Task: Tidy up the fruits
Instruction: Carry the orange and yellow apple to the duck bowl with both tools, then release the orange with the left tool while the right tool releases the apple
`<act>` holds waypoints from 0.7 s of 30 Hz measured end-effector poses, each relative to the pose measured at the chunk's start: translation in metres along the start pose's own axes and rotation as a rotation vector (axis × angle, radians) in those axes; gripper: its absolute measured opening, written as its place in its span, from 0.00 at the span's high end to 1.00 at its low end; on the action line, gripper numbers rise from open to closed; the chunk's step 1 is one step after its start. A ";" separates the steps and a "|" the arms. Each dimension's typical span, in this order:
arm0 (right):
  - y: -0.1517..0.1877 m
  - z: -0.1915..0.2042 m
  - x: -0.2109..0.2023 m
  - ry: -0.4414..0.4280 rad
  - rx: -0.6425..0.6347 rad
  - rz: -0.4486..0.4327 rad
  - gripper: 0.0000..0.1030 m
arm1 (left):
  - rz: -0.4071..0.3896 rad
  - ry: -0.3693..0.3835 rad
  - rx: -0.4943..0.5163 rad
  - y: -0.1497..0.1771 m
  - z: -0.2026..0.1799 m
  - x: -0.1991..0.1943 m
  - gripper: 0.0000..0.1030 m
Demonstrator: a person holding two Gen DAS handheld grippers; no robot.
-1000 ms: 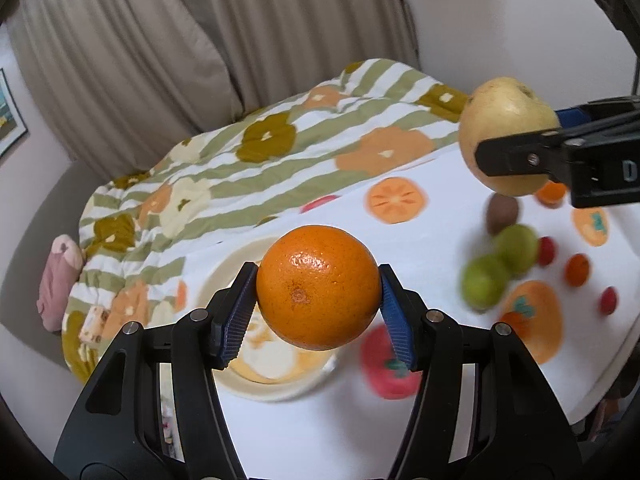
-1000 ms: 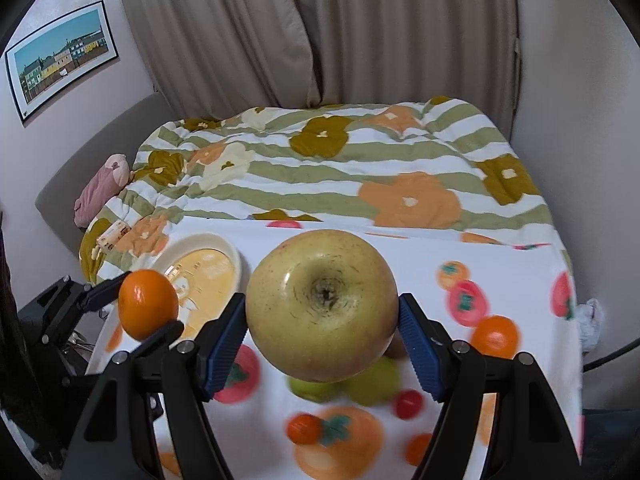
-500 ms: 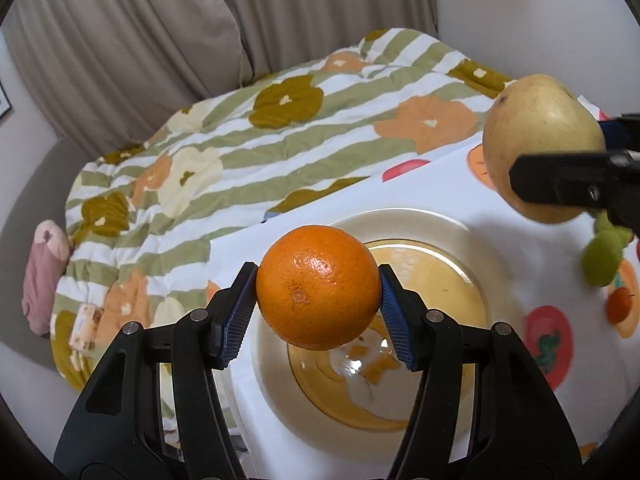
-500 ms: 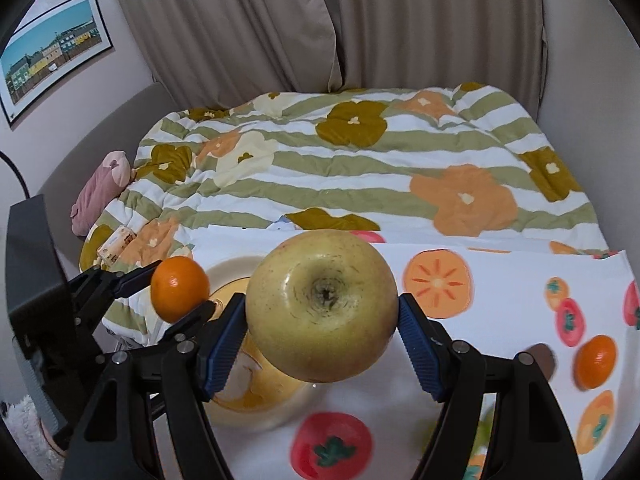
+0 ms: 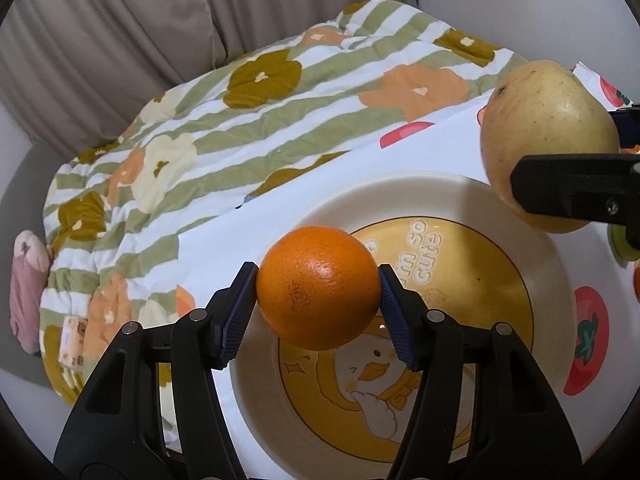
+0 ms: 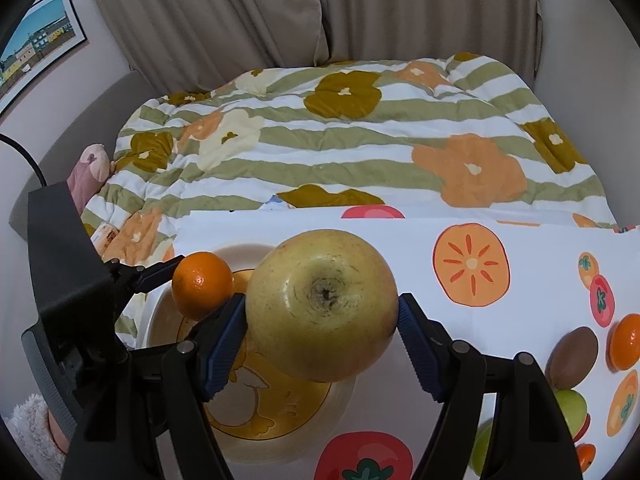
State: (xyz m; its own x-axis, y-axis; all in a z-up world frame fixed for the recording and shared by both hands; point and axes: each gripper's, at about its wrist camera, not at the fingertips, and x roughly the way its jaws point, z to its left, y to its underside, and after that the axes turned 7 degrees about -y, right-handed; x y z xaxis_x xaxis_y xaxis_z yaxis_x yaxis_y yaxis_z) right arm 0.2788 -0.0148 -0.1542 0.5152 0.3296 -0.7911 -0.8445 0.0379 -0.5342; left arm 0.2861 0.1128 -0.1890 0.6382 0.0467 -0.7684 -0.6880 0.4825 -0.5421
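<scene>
My left gripper [image 5: 318, 310] is shut on an orange [image 5: 318, 288] and holds it above the near left part of a cream plate [image 5: 560, 280] with a yellow duck picture. My right gripper [image 6: 322, 332] is shut on a large yellow apple [image 6: 322, 312] and holds it above the plate's right side [image 6: 344, 396]. The apple also shows in the left wrist view [image 5: 544, 136], at the far right rim of the plate. The orange shows in the right wrist view [image 6: 202, 290], left of the apple.
The plate sits on a white fruit-print tablecloth [image 6: 520, 252]. To the right lie a brown kiwi [image 6: 574, 356], a small orange [image 6: 624, 340] and green fruits [image 6: 570, 410]. A striped flowered quilt [image 6: 360, 148] lies behind the table, with curtains behind it.
Both grippers have moved left, from over the loose fruits to over the plate, and lower toward it. Each still holds its fruit.
</scene>
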 end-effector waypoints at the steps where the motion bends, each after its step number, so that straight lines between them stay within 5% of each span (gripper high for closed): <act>1: 0.000 -0.001 0.000 0.002 0.002 0.000 0.32 | -0.020 0.003 0.000 0.000 0.001 -0.005 0.31; 2: 0.000 -0.001 -0.001 0.005 0.006 -0.001 0.32 | -0.030 0.005 -0.003 -0.002 0.003 -0.007 0.10; 3: -0.001 -0.002 -0.001 0.008 0.012 -0.001 0.32 | -0.055 0.001 -0.016 -0.002 0.006 -0.014 0.00; 12: -0.001 -0.001 -0.006 0.010 -0.010 0.013 0.32 | -0.067 -0.007 -0.063 0.003 0.026 -0.037 0.00; 21: 0.007 0.024 0.017 -0.035 -0.195 0.065 0.32 | -0.005 -0.025 -0.136 0.029 0.047 -0.046 0.00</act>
State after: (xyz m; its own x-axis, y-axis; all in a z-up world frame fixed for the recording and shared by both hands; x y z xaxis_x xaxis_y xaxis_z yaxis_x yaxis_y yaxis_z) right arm 0.2783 0.0142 -0.1640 0.4523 0.3581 -0.8168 -0.8298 -0.1668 -0.5326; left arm 0.2530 0.1661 -0.1537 0.6490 0.0668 -0.7578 -0.7242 0.3596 -0.5885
